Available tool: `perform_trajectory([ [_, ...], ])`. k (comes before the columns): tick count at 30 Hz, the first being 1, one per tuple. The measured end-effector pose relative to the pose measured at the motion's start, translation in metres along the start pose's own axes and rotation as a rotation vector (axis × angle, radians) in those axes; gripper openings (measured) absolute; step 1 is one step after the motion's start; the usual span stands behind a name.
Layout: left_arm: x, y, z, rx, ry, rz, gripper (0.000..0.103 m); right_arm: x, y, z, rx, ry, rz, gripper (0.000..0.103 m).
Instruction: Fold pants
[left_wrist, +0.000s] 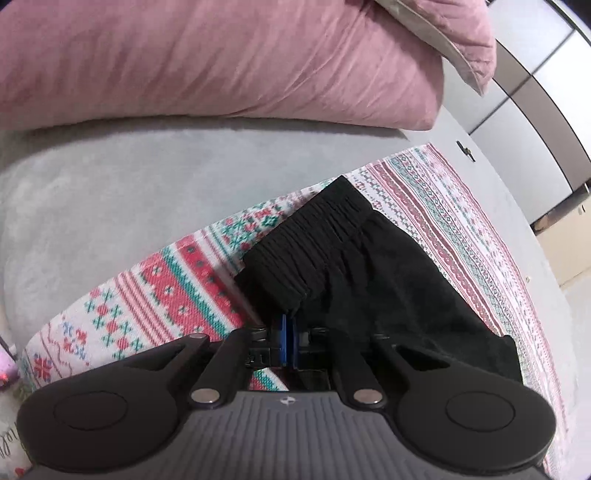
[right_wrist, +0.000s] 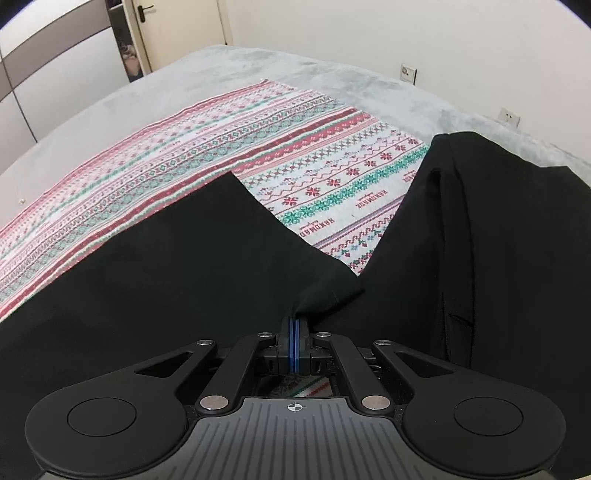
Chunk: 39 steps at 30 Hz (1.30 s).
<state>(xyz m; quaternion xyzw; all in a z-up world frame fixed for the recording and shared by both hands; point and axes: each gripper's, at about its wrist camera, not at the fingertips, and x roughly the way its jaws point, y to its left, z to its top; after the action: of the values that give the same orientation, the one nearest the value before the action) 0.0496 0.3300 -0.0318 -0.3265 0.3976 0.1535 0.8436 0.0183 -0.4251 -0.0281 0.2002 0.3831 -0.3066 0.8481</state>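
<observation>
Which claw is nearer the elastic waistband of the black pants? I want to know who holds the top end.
Left. The left claw is shut on the pants right at the waistband. The right claw pinches plain black fabric; no waistband shows in its view.

soft, even indoor light — sharp centres, fisheye bending and dark corners.
</observation>
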Motion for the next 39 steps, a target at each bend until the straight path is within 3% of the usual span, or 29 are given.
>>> perform_trajectory([
  [4, 0.005, 0.002, -0.002, 0.015, 0.021, 0.013, 0.033, -0.001, 0.001, -0.003, -0.015, 0.001, -0.012, 0.0],
  [6, 0.003, 0.002, -0.002, 0.033, 0.028, 0.023, 0.042, 0.001, -0.001, -0.005, -0.017, 0.023, -0.014, 0.0],
  [8, -0.004, 0.008, 0.001, 0.007, 0.03, 0.035, 0.063, 0.005, 0.001, -0.007, -0.056, 0.056, -0.028, 0.0],
  [9, -0.01, 0.013, 0.004, -0.024, 0.026, 0.027, 0.066, 0.006, 0.002, -0.008, -0.069, 0.065, -0.051, 0.012],
  [11, -0.026, 0.017, 0.007, -0.051, -0.019, 0.006, 0.066, -0.002, 0.002, -0.007, -0.068, 0.02, -0.11, 0.022],
  [15, -0.05, -0.002, 0.011, 0.056, -0.172, 0.022, 0.066, -0.04, 0.017, 0.001, -0.061, -0.158, -0.157, 0.027],
  [16, -0.047, -0.012, 0.009, 0.095, -0.163, 0.014, 0.066, -0.049, 0.03, 0.0, -0.107, -0.208, -0.151, 0.031],
  [18, -0.04, -0.026, 0.004, 0.138, -0.131, -0.04, 0.066, -0.061, 0.065, -0.004, -0.274, -0.211, -0.155, 0.059],
  [20, -0.029, -0.044, -0.004, 0.19, -0.078, -0.104, 0.066, -0.077, 0.088, -0.014, -0.321, -0.253, -0.137, 0.069],
  [22, -0.015, -0.064, -0.011, 0.236, -0.014, -0.143, 0.066, -0.085, 0.104, -0.024, -0.336, -0.298, -0.084, 0.069],
  [26, 0.01, -0.095, -0.025, 0.299, 0.043, -0.14, 0.066, -0.077, 0.178, -0.053, -0.58, -0.284, 0.091, 0.069],
  [30, 0.028, -0.105, -0.03, 0.346, 0.057, -0.078, 0.066, -0.079, 0.29, -0.097, -0.806, -0.256, 0.403, 0.069],
  [33, 0.044, -0.099, -0.031, 0.349, 0.099, -0.017, 0.066, -0.072, 0.374, -0.13, -0.938, -0.176, 0.596, 0.069],
  [36, 0.046, -0.095, -0.031, 0.365, 0.1, -0.013, 0.064, -0.058, 0.438, -0.153, -0.994, -0.12, 0.668, 0.069],
  [39, 0.041, -0.094, -0.03, 0.373, 0.098, 0.002, 0.064, -0.037, 0.46, -0.184, -1.021, 0.055, 0.642, 0.068],
])
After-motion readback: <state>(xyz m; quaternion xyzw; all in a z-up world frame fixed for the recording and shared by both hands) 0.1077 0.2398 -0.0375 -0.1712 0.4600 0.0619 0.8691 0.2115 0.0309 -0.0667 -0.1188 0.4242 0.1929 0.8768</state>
